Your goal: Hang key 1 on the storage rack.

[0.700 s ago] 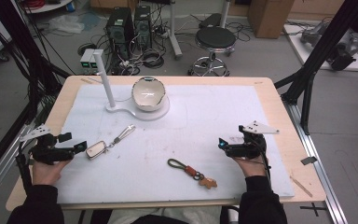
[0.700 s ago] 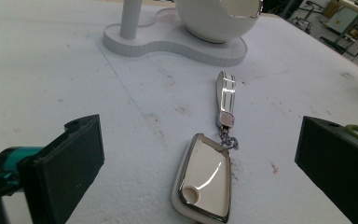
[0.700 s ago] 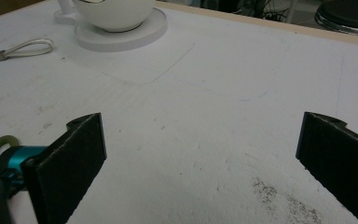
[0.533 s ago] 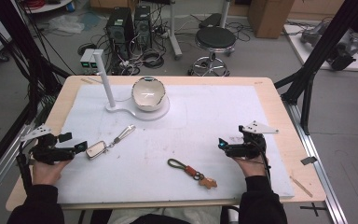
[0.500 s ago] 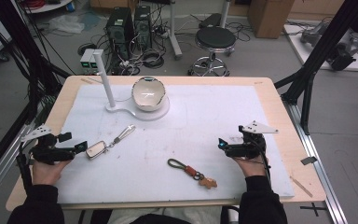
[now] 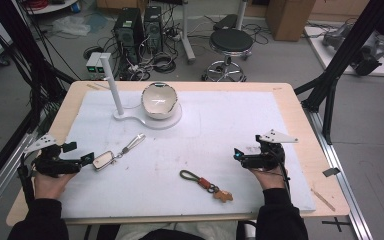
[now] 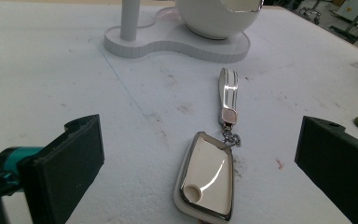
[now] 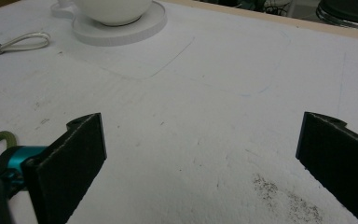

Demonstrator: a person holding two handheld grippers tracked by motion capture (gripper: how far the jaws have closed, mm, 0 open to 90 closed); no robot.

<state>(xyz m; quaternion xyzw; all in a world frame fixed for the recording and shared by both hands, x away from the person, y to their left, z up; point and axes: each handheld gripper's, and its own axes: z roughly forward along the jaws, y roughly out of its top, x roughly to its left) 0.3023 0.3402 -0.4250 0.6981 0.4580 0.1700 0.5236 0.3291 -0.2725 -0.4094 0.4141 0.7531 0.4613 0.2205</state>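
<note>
Nothing differs from the earlier high view: both hands, the two key fobs and the bowl stand where they were.

The left hand-held gripper point(image 6: 82, 159) lies low at the left edge of the table point(image 6: 300, 130), its black jaws spread wide with nothing between the pads. The cream key fob point(image 7: 207, 179) lies flat on the white mat point(image 6: 220, 130) just in front of that gap, touching neither jaw. It is a rounded rectangle with a glossy cream face, a bright chrome rim and a round dimple near its lower end. A short chain links it to a polished metal strap point(image 7: 228, 88) that points toward the bowl.

The right hand-held gripper point(image 6: 237, 155) rests at the right side of the mat, jaws likewise wide apart and holding nothing. Near it, toward the person, lies the second key fob point(image 6: 207, 184): an olive-green cord loop joined to a small tan, leather-like tag.

At the far side stands a smooth white bowl point(image 6: 159, 100), rounded with an irregular cut-out rim, on a flat white base point(image 6: 145, 121) that also carries a slim upright post point(image 6: 112, 82). The mat is matt, faintly speckled and pencil-marked.
</note>
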